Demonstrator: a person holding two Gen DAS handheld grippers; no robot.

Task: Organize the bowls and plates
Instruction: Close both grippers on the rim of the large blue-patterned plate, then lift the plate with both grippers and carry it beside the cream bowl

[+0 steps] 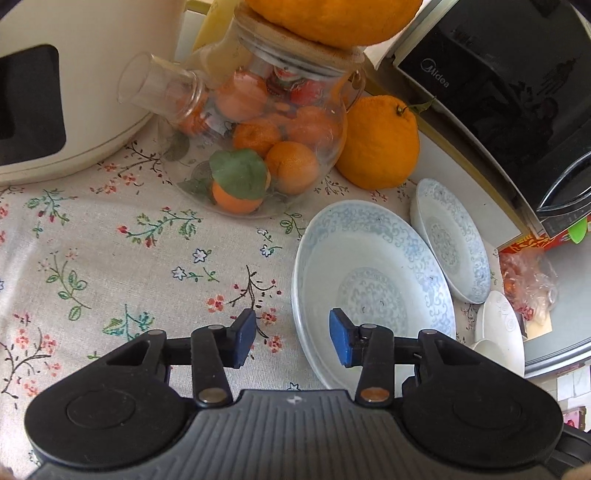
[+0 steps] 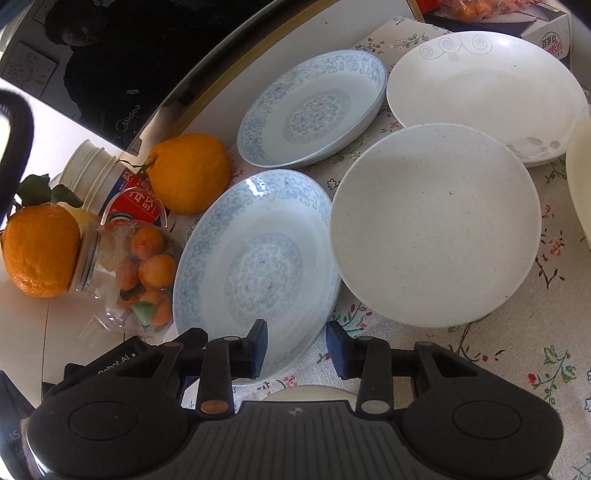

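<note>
Both tongs are apart and hold nothing. The left tongs (image 1: 292,338) hang over the rim of the large blue-patterned plate (image 1: 373,280): one blue pad is above the inside of the plate, the other is above the flowered cloth (image 1: 110,251) just outside it. I cannot tell if a pad touches the rim. The right tongs (image 2: 296,348) stand at the near edge of the same large blue-patterned plate (image 2: 255,258), one pad over the plate and one over the cloth beside it.

This plate lies flat on the counter, on the cloth. Behind it, toward the black Midea appliance (image 1: 509,85) at the back edge, lies a smaller blue-patterned plate (image 2: 314,107), apart from the first. A plain white plate (image 2: 436,225) lies just beside the large blue one, their rims very near or overlapping; I cannot tell which. Behind the white plate is a white plate with grey spirals (image 2: 484,85), and the plain one seems to cover a bit of its rim.

A glass jar of small oranges (image 1: 266,136) stands behind the large blue plate, with a big orange (image 1: 332,18) on its lid. Another big orange (image 1: 380,144) rests beside the jar, between it and the appliance. A cream-coloured cooker (image 1: 66,85) stands at the far left corner.
</note>
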